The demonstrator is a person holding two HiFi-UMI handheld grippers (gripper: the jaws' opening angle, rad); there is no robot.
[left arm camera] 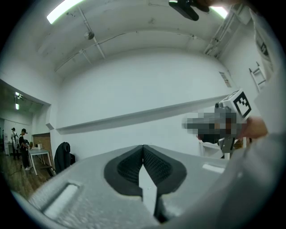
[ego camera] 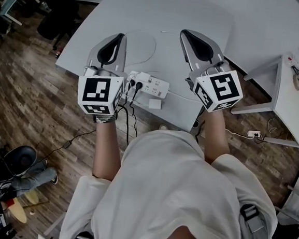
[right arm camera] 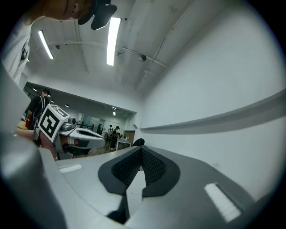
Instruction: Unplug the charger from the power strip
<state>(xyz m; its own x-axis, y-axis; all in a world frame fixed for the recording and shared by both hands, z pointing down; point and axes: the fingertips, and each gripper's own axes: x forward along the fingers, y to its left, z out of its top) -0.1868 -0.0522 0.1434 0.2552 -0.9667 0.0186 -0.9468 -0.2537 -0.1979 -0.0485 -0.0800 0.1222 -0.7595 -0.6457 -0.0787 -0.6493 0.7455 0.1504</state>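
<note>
In the head view a white power strip (ego camera: 151,85) lies on the grey table (ego camera: 148,17) near its front edge, with two black plugs (ego camera: 135,84) in its left end. A small white block (ego camera: 154,104), seemingly the charger, rests on the table just in front of the strip, apart from it. Both grippers are held high above the table and point level. My left gripper (ego camera: 114,41) (left arm camera: 143,154) is shut with nothing in it. So is my right gripper (ego camera: 198,42) (right arm camera: 142,156). Each gripper view shows only walls, ceiling and the other gripper (left arm camera: 232,112) (right arm camera: 67,127).
Black cables (ego camera: 126,122) hang from the strip over the table's front edge to the wooden floor. A white side table (ego camera: 291,103) stands at the right, with a small socket block (ego camera: 254,134) on the floor beside it. A dark chair (ego camera: 57,14) is at the far left.
</note>
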